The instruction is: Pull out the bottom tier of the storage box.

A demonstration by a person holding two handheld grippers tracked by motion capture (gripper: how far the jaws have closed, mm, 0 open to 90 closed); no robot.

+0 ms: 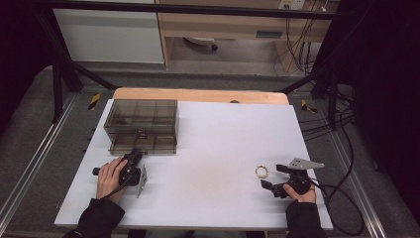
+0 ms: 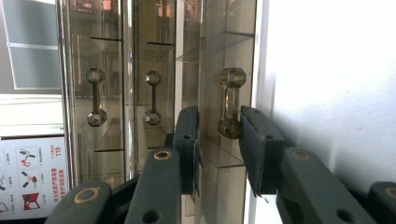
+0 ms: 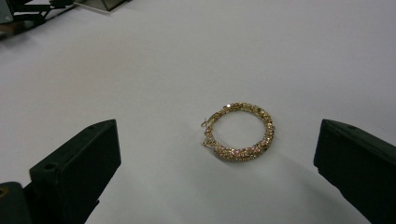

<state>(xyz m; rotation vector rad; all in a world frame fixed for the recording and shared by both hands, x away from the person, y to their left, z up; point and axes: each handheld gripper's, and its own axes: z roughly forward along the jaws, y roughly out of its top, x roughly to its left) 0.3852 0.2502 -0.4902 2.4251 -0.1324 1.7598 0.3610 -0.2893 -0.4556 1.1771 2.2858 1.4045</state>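
Note:
A smoky clear drawer cabinet (image 1: 141, 126) stands at the back left of the white table (image 1: 213, 148). My left gripper (image 1: 136, 156) lies on its side right at the cabinet's lower front. In the left gripper view its jaws (image 2: 217, 112) straddle one faceted clear drawer handle (image 2: 231, 100); one jaw is at the handle's knob, and a gap shows on the other side. A gold bracelet (image 1: 261, 171) lies flat on the table at the right. My right gripper (image 1: 273, 177) rests just behind it, open wide, with the bracelet (image 3: 239, 133) ahead of its jaws and untouched.
Two more drawer handles (image 2: 96, 95) show on neighbouring drawers. The table's wooden back edge (image 1: 198, 94) and a black metal frame (image 1: 59, 84) border the work area. Cables (image 1: 341, 198) trail off the table's right side.

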